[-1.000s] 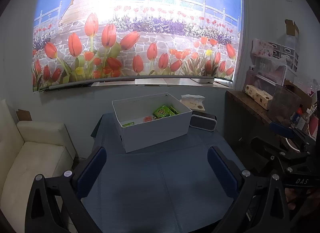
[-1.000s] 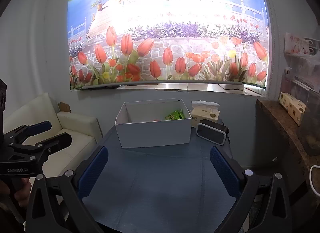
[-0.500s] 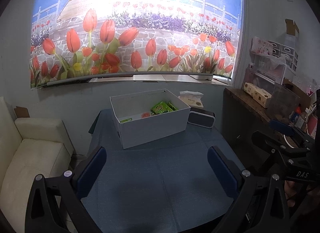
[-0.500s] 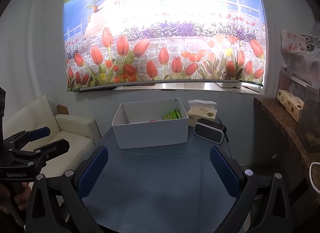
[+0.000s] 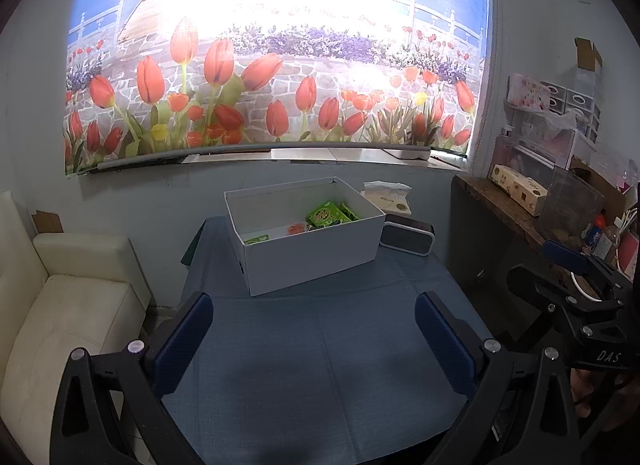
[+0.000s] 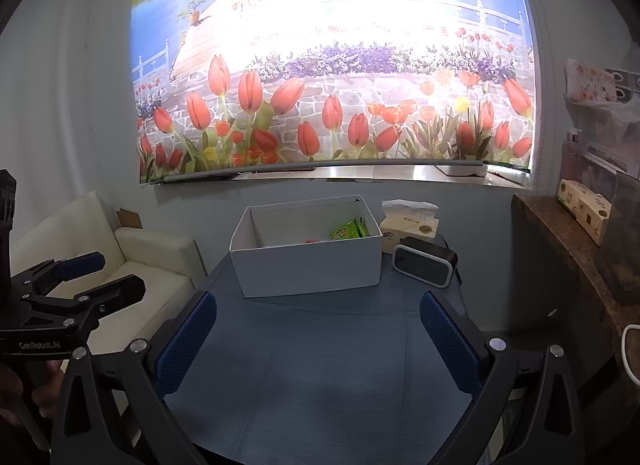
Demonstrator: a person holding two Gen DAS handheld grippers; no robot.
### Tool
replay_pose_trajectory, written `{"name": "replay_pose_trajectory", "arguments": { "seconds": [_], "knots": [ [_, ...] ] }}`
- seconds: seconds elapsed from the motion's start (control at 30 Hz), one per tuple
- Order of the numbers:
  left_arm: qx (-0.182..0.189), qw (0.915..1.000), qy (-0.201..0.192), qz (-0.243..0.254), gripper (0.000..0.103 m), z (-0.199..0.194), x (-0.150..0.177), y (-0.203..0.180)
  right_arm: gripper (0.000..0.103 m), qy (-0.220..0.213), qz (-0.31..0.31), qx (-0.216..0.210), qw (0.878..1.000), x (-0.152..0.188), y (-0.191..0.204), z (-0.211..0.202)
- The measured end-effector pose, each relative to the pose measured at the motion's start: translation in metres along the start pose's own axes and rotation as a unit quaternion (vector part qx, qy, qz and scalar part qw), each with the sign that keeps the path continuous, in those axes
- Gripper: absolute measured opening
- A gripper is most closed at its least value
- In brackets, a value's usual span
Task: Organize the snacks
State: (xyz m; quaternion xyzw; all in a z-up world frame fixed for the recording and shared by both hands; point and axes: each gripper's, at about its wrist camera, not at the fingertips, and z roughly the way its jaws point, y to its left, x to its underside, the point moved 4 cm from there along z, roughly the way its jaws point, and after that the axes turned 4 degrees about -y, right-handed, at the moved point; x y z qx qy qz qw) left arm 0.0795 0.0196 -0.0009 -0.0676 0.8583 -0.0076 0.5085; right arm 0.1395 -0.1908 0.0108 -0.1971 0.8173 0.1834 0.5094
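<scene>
A white open box (image 5: pixel 316 253) stands at the far side of the blue-covered table (image 5: pixel 320 365); it also shows in the right wrist view (image 6: pixel 308 265). Inside lie green snack packets (image 5: pixel 328 215), a small green packet (image 5: pixel 256 240) and a red-orange snack (image 5: pixel 295 228). The green packets show in the right wrist view (image 6: pixel 349 230). My left gripper (image 5: pixel 314 339) is open and empty, held back above the table's near part. My right gripper (image 6: pixel 318 339) is open and empty, also back from the box. Each gripper shows at the edge of the other's view.
A tissue box (image 6: pixel 410 223) and a black speaker (image 6: pixel 424 265) sit right of the white box. A white sofa (image 5: pixel 60 325) stands on the left. A wooden side counter (image 5: pixel 520 221) with boxes and clutter is on the right. A tulip mural covers the wall.
Both views have shifted slightly; the box sits a little lower and nearer than half a second ago. Both grippers stay open and empty. Nothing on the table has moved.
</scene>
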Motion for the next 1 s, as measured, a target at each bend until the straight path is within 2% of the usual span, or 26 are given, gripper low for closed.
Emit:
{"name": "replay_pose_trajectory", "arguments": {
  "seconds": [1.0],
  "knots": [
    [0.011, 0.9999, 0.002, 0.0, 0.103, 0.0, -0.0031, -0.0059, 0.103, 0.0, -0.001, -0.008, 1.0, 0.0002, -0.0011, -0.0042]
  ]
}}
